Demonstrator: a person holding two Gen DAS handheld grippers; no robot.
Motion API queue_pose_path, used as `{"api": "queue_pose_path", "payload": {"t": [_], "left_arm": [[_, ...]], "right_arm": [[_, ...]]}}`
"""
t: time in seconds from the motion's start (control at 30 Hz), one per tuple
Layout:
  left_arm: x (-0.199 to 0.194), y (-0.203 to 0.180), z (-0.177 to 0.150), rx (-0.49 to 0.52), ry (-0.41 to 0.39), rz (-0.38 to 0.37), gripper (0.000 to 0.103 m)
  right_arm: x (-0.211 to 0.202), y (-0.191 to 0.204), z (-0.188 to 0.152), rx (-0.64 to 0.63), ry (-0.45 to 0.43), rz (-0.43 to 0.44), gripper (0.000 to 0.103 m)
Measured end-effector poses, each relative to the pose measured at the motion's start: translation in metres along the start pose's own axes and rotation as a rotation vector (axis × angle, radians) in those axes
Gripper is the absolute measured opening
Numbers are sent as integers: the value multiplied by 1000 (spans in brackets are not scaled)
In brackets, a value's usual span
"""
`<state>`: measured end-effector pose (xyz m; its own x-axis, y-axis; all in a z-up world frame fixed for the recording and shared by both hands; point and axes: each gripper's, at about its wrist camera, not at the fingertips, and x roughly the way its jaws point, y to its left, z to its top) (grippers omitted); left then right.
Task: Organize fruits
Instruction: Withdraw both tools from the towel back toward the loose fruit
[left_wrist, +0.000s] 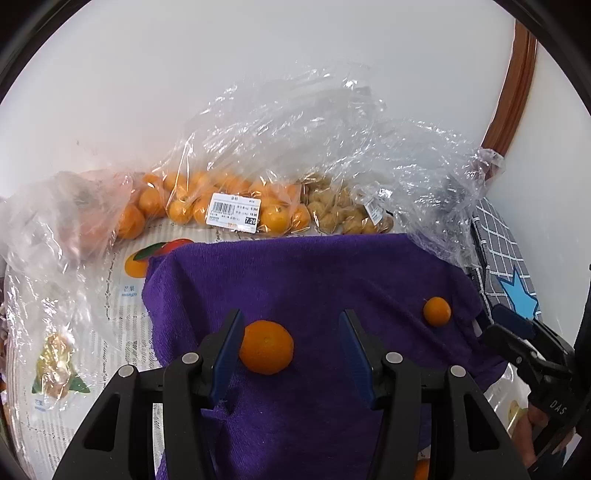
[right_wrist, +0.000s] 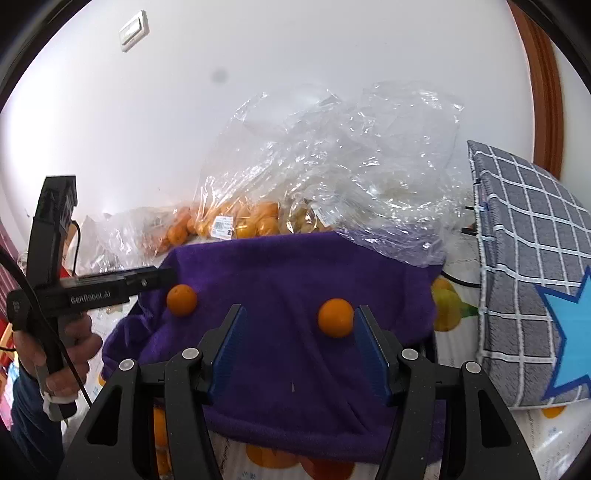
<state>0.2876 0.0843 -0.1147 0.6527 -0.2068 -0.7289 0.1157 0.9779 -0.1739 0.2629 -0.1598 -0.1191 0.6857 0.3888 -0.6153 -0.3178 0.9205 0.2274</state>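
A purple towel is spread on the table. Two small oranges lie on it. The larger orange rests between my left gripper's fingers, close against the left finger and well clear of the right one; this gripper is open. The smaller orange lies further right. In the right wrist view that orange sits just ahead of the right fingertip of my right gripper, which is open and holds nothing. The other orange lies under the left gripper, held by a hand.
Behind the towel, against the white wall, a clear plastic bag of oranges with a price label lies beside a bag of pale brown fruits. More crumpled plastic rises above them. A grey checked cushion with a blue star stands at the right.
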Motion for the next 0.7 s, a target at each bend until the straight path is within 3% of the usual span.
{"api": "queue_pose_path", "payload": {"t": [0.33, 0.7], "left_arm": [[-14, -7, 4, 17, -28, -5, 51], [-35, -14, 8, 37, -58, -59, 51]], "right_arm": [[-12, 8, -15, -35, 67, 24, 60], [-26, 7, -32, -44, 130, -2, 60]]}}
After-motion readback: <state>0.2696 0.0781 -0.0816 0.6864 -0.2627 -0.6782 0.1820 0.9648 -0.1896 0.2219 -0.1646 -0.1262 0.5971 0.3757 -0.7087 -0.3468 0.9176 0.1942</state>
